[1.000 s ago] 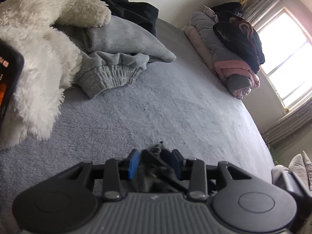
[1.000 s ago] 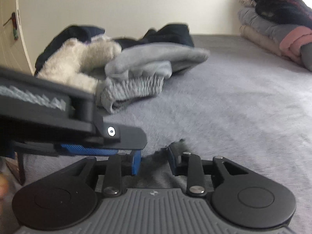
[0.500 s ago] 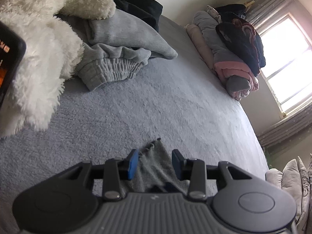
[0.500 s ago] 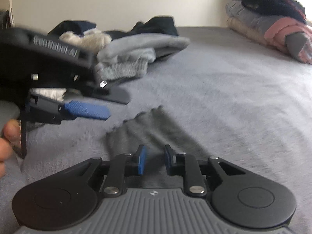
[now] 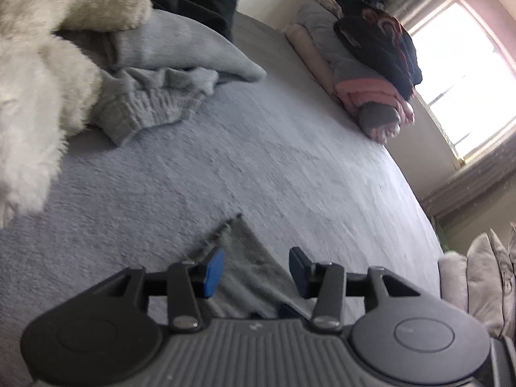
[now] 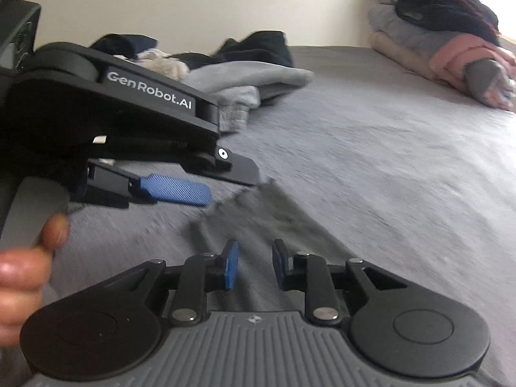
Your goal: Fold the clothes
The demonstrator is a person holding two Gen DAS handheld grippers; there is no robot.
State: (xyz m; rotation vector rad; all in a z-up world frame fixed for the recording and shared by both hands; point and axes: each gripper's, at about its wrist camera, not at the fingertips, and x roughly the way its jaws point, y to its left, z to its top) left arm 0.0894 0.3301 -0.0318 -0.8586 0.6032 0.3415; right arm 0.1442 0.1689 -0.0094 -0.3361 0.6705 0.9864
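left wrist view: your left gripper has just spread its jaws, releasing the small grey cloth flat on the bed. your right gripper gapes over it too, likely smoothing for a fold.

grey cloth on bed, right gripper above

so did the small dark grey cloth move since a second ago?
Yes. The dark grey cloth, bunched between the left gripper jaws before, now lies spread flat on the bed, toward the grey sweatpants.
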